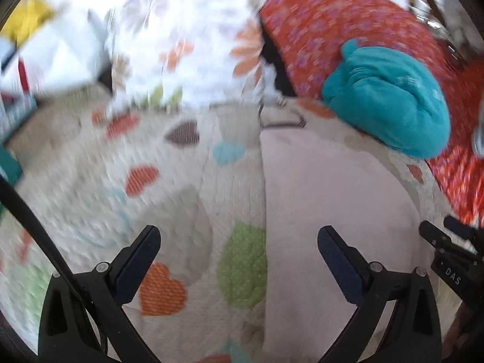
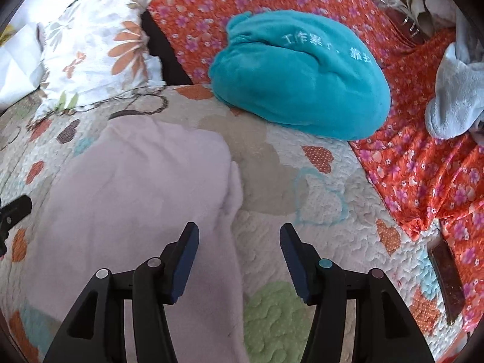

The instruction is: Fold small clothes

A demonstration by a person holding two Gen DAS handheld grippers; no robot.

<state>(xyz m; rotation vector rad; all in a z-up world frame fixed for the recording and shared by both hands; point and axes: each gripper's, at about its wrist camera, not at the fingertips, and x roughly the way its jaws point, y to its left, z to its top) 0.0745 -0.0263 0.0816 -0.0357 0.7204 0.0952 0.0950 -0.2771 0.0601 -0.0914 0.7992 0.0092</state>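
A pale pink cloth lay flat on a quilt with hearts on it. The cloth was spread out, with one soft edge curling near the middle of the quilt.

The right gripper hung just over the cloth's right edge. Its jaws were apart and held nothing. One finger sat above the pink cloth and the other above the bare quilt.

The left gripper was over the cloth's left edge. Its jaws were wide apart too, with nothing between them. One finger was over the quilt and the other over the cloth. That view was blurry.

Behind the cloth sat a fat teal pillow with white letters on it. It rested partly on the quilt and partly on a red flowery blanket. A white pillow with orange flowers leaned at the back left. A grey fuzzy thing lay on the red blanket at the far right. A dark flat thing lay near the quilt's right side; I could not tell what it was.
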